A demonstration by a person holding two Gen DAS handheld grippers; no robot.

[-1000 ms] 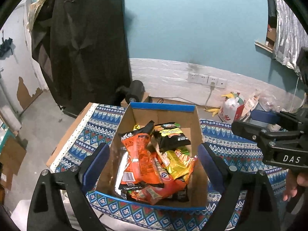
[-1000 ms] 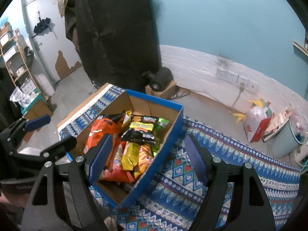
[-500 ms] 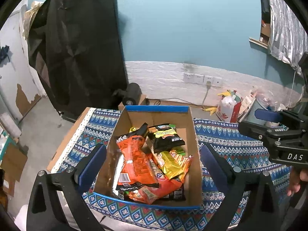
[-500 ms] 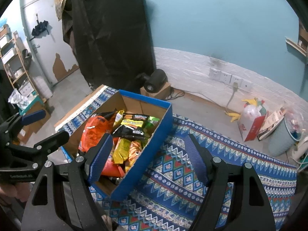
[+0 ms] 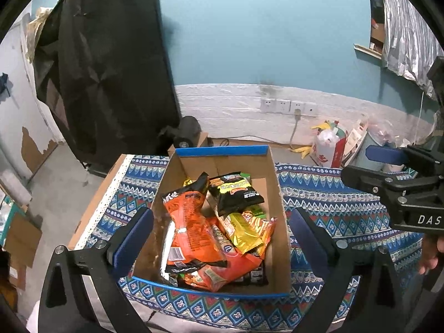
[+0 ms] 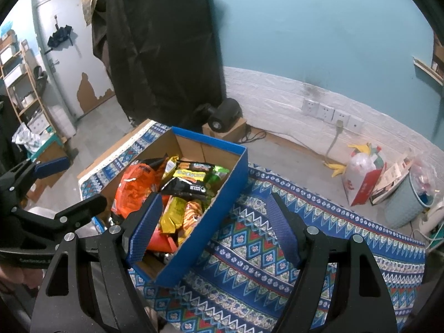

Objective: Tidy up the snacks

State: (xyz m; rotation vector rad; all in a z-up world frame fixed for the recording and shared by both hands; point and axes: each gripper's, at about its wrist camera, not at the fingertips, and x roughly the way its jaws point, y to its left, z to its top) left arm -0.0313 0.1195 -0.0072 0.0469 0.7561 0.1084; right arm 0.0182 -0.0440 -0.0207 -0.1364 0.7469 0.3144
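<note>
A blue-rimmed cardboard box (image 5: 277,194) sits on a table with a blue patterned cloth (image 5: 333,202). It holds several snack bags: a large orange bag (image 5: 191,222), a black bag (image 5: 236,194) and a yellow bag (image 5: 244,229). My left gripper (image 5: 222,241) is open and empty, held above the box's near end. My right gripper (image 6: 213,227) is open and empty, above the box's right wall (image 6: 211,222) and the cloth (image 6: 263,255). The box's snacks show in the right wrist view too, with the orange bag (image 6: 133,188) at left.
A black covered stand (image 5: 105,69) rises behind the table's left end. A black roll on a small carton (image 5: 188,133) lies on the floor behind. A white and red bag (image 5: 330,147) and a pale bin (image 6: 408,202) stand by the wall at right.
Both grippers have risen and pulled back a little from the box, which now looks smaller. Both stay open and empty. The snacks have not moved.
</note>
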